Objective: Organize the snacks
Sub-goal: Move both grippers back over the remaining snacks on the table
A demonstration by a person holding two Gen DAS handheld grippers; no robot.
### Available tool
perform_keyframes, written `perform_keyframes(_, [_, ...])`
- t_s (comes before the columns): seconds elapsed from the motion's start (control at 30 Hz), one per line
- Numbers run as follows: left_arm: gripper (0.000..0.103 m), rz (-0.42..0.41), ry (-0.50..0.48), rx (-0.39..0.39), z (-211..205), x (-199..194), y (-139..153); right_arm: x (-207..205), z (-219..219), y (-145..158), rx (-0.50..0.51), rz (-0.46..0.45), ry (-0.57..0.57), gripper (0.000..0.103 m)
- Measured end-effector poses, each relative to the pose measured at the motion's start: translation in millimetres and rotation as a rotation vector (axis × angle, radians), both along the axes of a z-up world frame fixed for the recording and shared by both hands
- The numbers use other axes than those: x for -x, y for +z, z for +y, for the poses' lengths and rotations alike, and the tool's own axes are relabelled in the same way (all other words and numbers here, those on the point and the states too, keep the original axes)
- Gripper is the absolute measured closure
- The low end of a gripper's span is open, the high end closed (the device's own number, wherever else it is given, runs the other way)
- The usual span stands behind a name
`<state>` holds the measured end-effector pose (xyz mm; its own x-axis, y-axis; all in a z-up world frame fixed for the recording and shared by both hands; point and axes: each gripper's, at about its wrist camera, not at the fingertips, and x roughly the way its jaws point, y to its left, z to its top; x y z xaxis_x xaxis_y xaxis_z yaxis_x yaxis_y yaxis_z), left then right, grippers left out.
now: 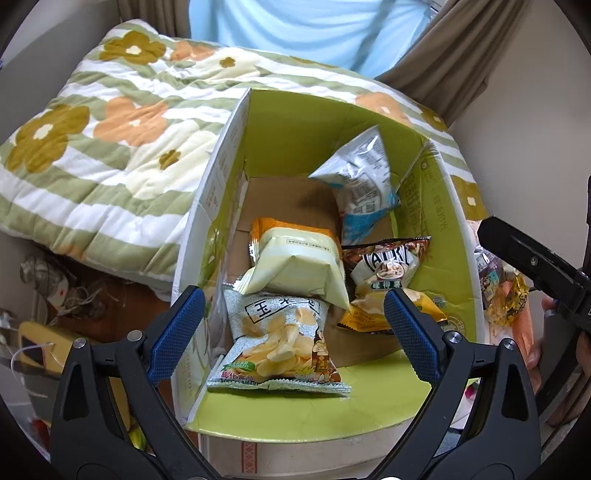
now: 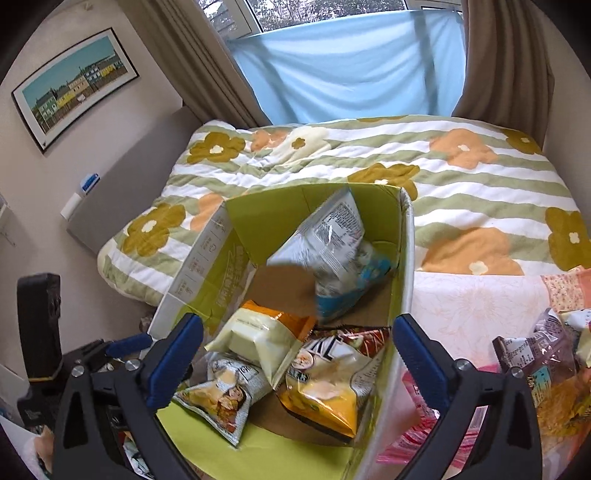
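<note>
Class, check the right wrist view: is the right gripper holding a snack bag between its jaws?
No: the right gripper has its jaws wide apart and empty, above the snack bags lying in the cardboard box.

We are in a home bedroom. A bed fills most of our view, covered with a quilt (image 2: 369, 177) striped green and white with large orange and mustard flowers. Behind its far edge, brown curtains (image 2: 207, 66) hang on either side of a window (image 2: 314, 11) with a pale blue sheet (image 2: 351, 70) draped over its lower part. A framed picture of coloured houses (image 2: 74, 88) hangs on the wall to the left. Tangled cables (image 1: 62, 291) lie on the floor beside the bed.
</note>
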<state>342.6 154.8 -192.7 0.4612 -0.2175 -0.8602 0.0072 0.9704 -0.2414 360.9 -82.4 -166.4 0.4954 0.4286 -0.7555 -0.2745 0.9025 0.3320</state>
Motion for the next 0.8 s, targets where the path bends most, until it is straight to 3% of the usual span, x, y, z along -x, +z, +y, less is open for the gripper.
perform_keyframes(0.2, [0.006,-0.032,-0.043,-0.004,-3,5,6,11,-9,5,-0.017,0.041,-0.078,0.001])
perform_keyframes(0.3, [0.006,-0.040,-0.062,0.001,-9,7,7,15,-16,6,0.030,0.066,-0.155,0.001])
perform_keyframes(0.43, [0.006,-0.053,-0.092,0.007,-21,11,13,24,-38,4,-0.098,0.106,-0.192,0.001])
perform_keyframes(0.8, [0.006,-0.135,-0.159,-0.009,-101,38,42,67,-111,40,0.001,-0.030,-0.179,0.001])
